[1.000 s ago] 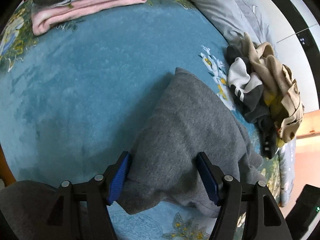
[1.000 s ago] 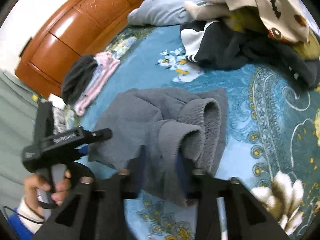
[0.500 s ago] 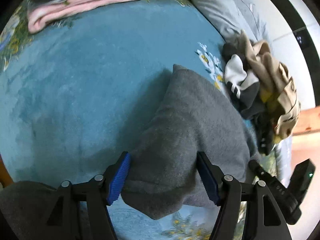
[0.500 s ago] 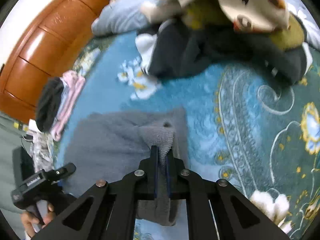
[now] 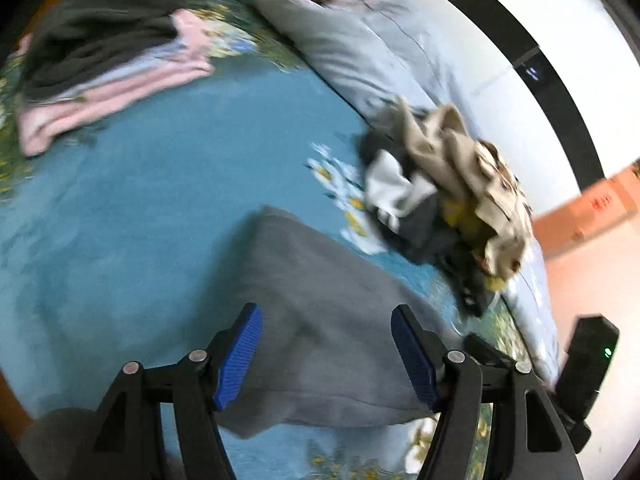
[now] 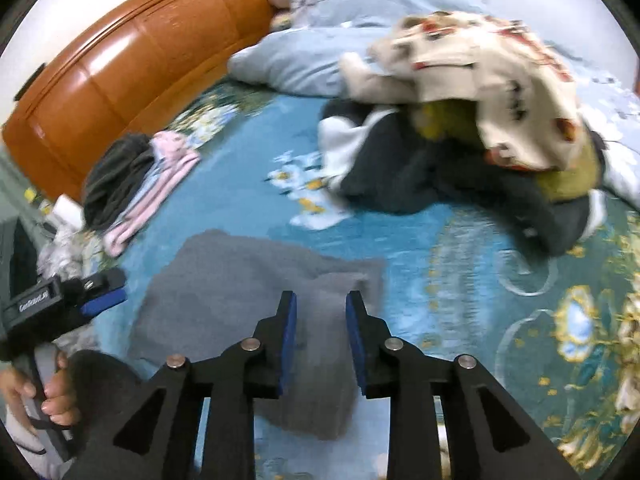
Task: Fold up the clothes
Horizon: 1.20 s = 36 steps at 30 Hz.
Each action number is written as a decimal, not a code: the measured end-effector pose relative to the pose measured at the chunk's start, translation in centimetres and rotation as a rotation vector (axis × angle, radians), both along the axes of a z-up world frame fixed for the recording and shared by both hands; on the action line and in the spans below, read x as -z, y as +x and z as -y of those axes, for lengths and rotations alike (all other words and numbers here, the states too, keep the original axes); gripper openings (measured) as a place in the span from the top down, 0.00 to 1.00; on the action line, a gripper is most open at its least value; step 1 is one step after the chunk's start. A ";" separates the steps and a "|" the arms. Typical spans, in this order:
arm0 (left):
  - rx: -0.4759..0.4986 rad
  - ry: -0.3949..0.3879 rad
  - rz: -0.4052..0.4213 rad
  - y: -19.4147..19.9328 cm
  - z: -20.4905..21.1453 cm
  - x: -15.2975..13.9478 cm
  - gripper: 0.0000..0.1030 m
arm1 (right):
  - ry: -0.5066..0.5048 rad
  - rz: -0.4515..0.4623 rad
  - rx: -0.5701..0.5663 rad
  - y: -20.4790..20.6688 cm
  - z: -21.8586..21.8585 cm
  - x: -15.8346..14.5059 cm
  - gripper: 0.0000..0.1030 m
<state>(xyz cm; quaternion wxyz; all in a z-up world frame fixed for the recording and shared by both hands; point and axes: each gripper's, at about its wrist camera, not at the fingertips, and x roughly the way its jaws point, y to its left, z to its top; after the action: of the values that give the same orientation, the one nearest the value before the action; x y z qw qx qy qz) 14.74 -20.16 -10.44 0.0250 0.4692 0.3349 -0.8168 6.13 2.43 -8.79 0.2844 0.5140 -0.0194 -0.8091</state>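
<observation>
Grey sweater folded on the bed

My right claw (image 6: 321,334) is opening right over the grey sweater (image 6: 248,280), gripping nothing; my left claw (image 5: 326,354) hangs wide open above it too.

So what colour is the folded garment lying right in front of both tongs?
Plain grey; the folded garment shows best in the left wrist view, on the blue floral bedspread.

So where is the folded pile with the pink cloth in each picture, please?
Left wrist view: the folded pile is at the upper left, dark garment on top, pink below.
Right wrist view: the folded pile is at the middle left, beside the wooden headboard.
Shared landmark: the gray garment lying on the blue bedspread, bottom centre in both.
</observation>
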 end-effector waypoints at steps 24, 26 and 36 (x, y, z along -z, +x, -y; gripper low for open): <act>-0.069 0.187 0.208 -2.3 4.9 7.0 0.24 | -0.209 0.324 0.100 -0.6 -4.8 7.8 0.30; -0.069 0.225 0.205 -2.8 5.1 7.9 0.24 | -0.246 0.370 0.114 -1.0 -4.5 9.3 0.30; -0.042 0.267 0.165 -3.2 4.8 8.3 0.34 | -0.303 0.445 0.244 -2.5 -3.7 11.3 0.32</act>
<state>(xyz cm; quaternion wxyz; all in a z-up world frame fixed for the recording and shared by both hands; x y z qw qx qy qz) 11.56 -24.99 -18.70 0.0070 0.5269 0.4471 -0.7228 3.62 6.16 -20.11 0.2471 0.6243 -0.2634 -0.6927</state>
